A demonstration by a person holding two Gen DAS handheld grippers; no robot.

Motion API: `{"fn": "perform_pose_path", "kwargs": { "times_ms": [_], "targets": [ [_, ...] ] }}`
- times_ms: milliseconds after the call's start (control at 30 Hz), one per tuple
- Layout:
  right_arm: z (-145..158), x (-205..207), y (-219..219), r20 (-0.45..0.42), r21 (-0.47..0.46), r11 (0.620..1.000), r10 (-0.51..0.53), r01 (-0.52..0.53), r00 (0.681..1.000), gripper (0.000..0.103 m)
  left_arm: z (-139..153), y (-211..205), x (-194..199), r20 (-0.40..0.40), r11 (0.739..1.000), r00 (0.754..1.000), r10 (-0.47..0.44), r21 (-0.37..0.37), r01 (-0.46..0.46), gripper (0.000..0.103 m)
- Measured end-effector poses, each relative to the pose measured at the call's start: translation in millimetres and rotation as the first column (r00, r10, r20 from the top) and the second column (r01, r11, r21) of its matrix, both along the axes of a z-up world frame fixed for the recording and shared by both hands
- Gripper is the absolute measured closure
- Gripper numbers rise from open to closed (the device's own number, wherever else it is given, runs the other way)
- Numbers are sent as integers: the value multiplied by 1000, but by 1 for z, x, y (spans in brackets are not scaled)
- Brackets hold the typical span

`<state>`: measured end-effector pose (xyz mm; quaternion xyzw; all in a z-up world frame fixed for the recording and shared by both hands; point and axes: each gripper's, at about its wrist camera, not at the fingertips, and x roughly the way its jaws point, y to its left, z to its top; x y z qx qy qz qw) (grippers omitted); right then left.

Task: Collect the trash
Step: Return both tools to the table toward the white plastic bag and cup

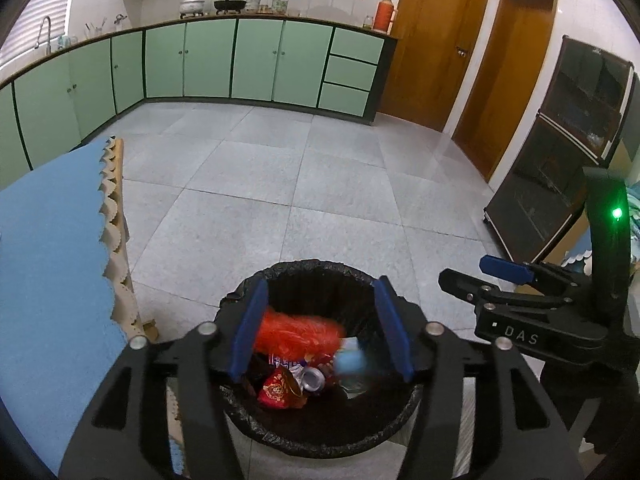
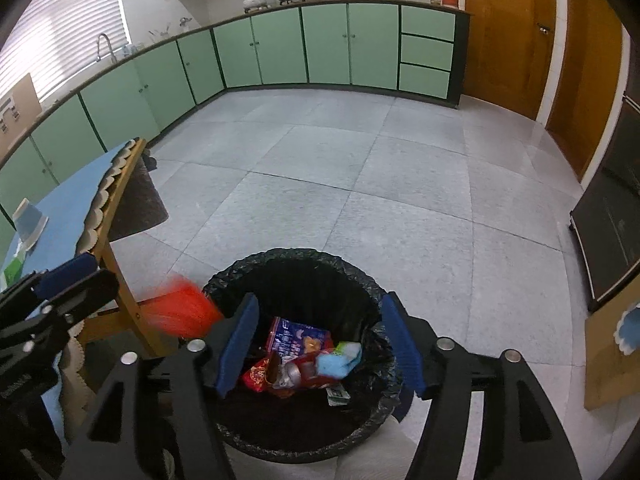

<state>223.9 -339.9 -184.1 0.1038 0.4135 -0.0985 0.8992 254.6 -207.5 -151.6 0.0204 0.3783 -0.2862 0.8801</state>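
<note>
A round bin with a black liner [image 1: 304,276] [image 2: 296,260] stands on the floor below both grippers. It holds a red packet [image 1: 276,392] [image 2: 256,376], a crushed can [image 1: 314,378] [image 2: 292,372], a blue wrapper [image 2: 300,336] and a light blue piece [image 1: 348,362] [image 2: 336,362]. A blurred red wrapper [image 1: 298,334] [image 2: 180,312] is in the air between my left gripper's jaws, touching neither. My left gripper [image 1: 322,328] is open above the bin. My right gripper [image 2: 318,344] is open and empty above the bin, and shows in the left wrist view [image 1: 472,276].
A table with a blue cloth [image 1: 48,240] [image 2: 68,208] and wooden frame stands left of the bin, carrying a small box [image 2: 30,220]. Green cabinets [image 1: 256,60] line the far wall. A dark glass cabinet [image 1: 560,152] stands on the right. The tiled floor [image 2: 360,168] stretches ahead.
</note>
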Motion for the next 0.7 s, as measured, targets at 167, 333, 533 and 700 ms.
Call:
{"fn": "perform_pose_path", "kwargs": {
  "times_ms": [167, 333, 533, 700],
  "targets": [
    [8, -7, 1, 14, -19, 1000, -14, 14, 1000, 28, 15, 18, 2, 24, 999, 999, 40, -16, -40, 40],
    [23, -13, 14, 51, -24, 1000, 1, 0, 999, 16, 33, 51, -4, 89, 994, 990, 112, -9, -111, 34],
    [42, -12, 46, 111, -18, 999, 52, -51, 992, 12, 49, 99, -17, 170, 975, 962, 214, 31, -222, 31],
    [54, -5, 88, 160, -31, 993, 120, -117, 980, 11, 58, 148, -28, 238, 938, 919, 313, 77, -339, 30]
  ]
}}
